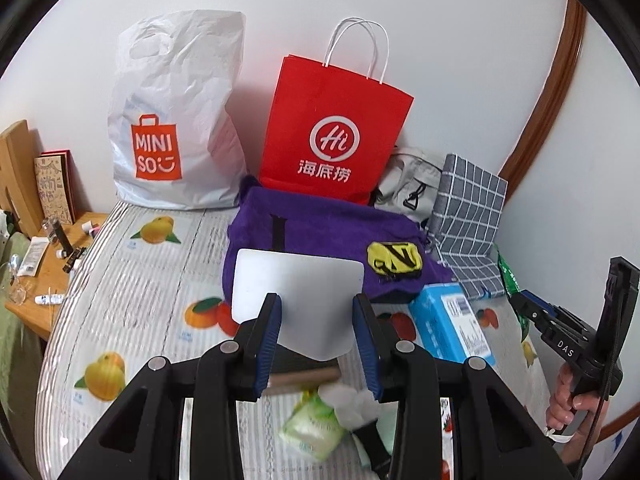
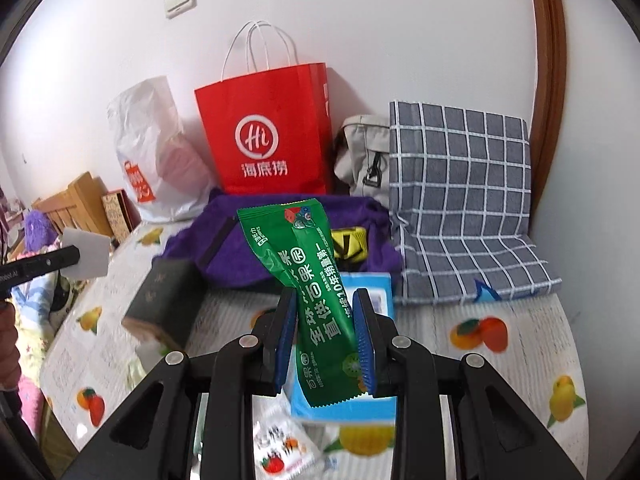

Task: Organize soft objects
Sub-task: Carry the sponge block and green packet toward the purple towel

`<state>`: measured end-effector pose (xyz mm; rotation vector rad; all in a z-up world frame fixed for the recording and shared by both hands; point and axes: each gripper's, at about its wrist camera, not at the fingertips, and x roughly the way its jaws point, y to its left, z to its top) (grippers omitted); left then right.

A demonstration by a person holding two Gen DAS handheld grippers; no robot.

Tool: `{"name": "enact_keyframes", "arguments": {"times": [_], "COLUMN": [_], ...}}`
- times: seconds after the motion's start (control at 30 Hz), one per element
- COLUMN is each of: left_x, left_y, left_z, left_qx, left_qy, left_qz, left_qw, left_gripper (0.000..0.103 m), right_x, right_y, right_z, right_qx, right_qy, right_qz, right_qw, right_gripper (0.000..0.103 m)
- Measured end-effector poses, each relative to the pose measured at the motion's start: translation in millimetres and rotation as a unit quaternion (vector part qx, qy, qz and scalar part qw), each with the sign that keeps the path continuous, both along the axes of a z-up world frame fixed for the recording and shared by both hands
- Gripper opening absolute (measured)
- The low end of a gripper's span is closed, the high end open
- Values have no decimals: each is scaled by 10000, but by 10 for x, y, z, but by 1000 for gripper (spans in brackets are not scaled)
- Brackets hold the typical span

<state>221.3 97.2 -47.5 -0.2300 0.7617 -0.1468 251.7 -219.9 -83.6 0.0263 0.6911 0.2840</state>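
Both grippers were mid-carry above the fruit-print bedspread (image 1: 120, 280). The left gripper (image 1: 316, 344) pinched a flat white packet (image 1: 298, 280) between its blue pads, the packet standing up at twelve o'clock from the jaws. The right gripper (image 2: 326, 344) pinched a long green wet-wipe packet (image 2: 304, 276) near its lower end; the upper part sagged toward eleven o'clock. A red paper bag (image 2: 268, 136) stood open-topped against the wall at twelve o'clock, with a white plastic bag (image 1: 176, 112) at its nine o'clock and a purple towel (image 1: 320, 236) lying in front. The step in hand appeared to be transport of picked items toward a container, probably one of the two bags. The next move called for raising each packet clear of a bag rim before release, since the limp green packet could catch on the edge.
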Motion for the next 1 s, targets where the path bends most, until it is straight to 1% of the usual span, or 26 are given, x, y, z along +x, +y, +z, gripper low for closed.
{"name": "enact_keyframes", "arguments": {"times": [0.17,0.33,0.43,0.57,0.73,0.87,1.0], "left_x": [233,502,653,800,995,1142,1305], "left_y": [39,90,80,33,-64,-110,-148], "left_z": [-22,-88,-109,-99,-56,-42,-52], "left_qx": [22,-77,11,100,352,382,435], "left_qy": [57,206,249,199,141,135,221], "left_qz": [63,78,117,85,77,43,76], "left_qw": [10000,9997,9996,9997,9993,9992,9988], "left_gripper": [35,35,35,35,35,35,35], "right_x": [211,357,483,650,877,1032,1182], "right_y": [106,174,221,302,381,427,445], "right_z": [62,139,151,149,147,160,178], "right_qx": [-44,85,105,51,11,-30,-52], "right_qy": [-59,-146,-116,-99,-69,-68,-71], "right_qz": [61,114,138,192,275,317,313], "right_qw": [10000,9998,9998,9998,9996,9995,9995], "right_gripper": [28,28,28,28,28,28,28]}}
